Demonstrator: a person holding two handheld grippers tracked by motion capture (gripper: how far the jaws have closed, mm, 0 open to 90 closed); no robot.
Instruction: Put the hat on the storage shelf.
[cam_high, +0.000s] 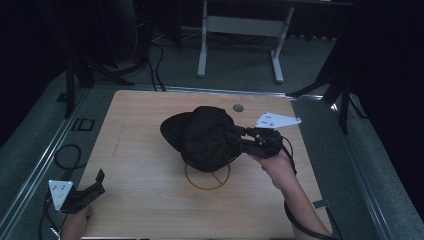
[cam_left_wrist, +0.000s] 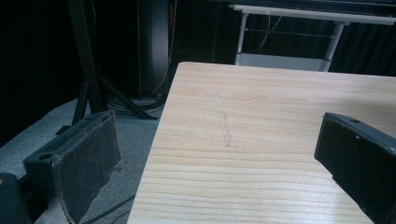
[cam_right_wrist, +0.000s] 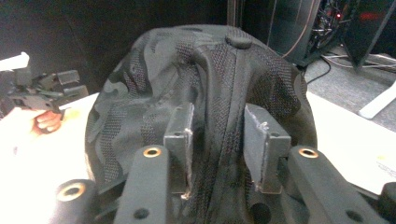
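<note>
The black cap (cam_high: 207, 137) sits mid-bench, over a yellow ring (cam_high: 207, 176). The right claw (cam_high: 239, 134) is clamped on a fold of its crown. The left claw (cam_high: 97, 182) rests apart, empty, at the bench's near left corner. Judging by this, the grasp is made; lifting or placing remains.

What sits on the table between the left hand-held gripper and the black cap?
Only bare wooden table separates the left hand-held gripper from the black cap; the high view shows this. A yellow ring lies under the cap.
</note>
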